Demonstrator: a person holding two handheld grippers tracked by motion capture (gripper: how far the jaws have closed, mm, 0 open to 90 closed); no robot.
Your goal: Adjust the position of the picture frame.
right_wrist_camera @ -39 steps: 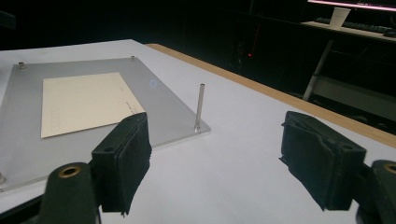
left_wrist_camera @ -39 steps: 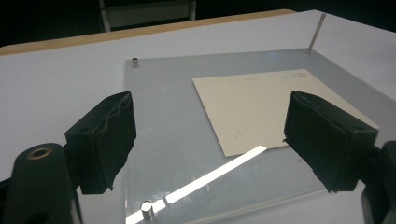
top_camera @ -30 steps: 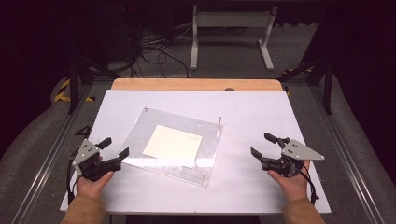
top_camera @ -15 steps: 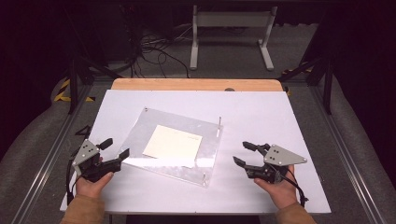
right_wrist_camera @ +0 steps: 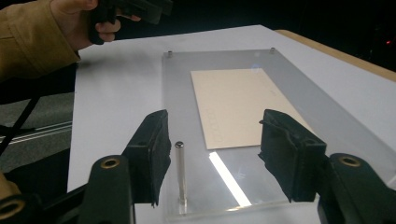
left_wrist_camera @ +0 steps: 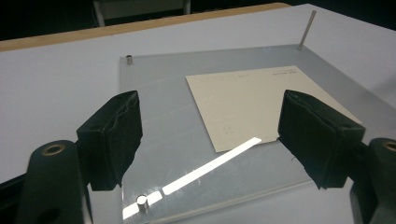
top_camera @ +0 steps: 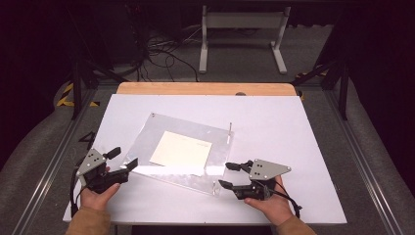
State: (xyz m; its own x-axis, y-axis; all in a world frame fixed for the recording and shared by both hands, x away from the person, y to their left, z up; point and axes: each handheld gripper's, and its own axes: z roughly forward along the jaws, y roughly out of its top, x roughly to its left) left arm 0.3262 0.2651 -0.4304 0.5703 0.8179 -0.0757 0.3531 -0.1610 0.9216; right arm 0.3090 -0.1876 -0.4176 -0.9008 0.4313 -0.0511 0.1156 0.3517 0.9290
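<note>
The right gripper (top_camera: pixel 227 175) has slid in from the right to the near right corner of the clear acrylic plate (top_camera: pixel 147 134); its jaws have just been narrowing to about half-wide, and they now bracket the upright metal pin (right_wrist_camera: pixel 180 175) at that corner without touching it, so a pinch on that pin looks like the step in hand. At the plate's near left corner the left gripper (top_camera: pixel 124 160) waits wide open, holding nothing. Farther in, the cream card (top_camera: pixel 181 152) lies flat in the plate's middle on the white table (top_camera: pixel 303 142).
</note>
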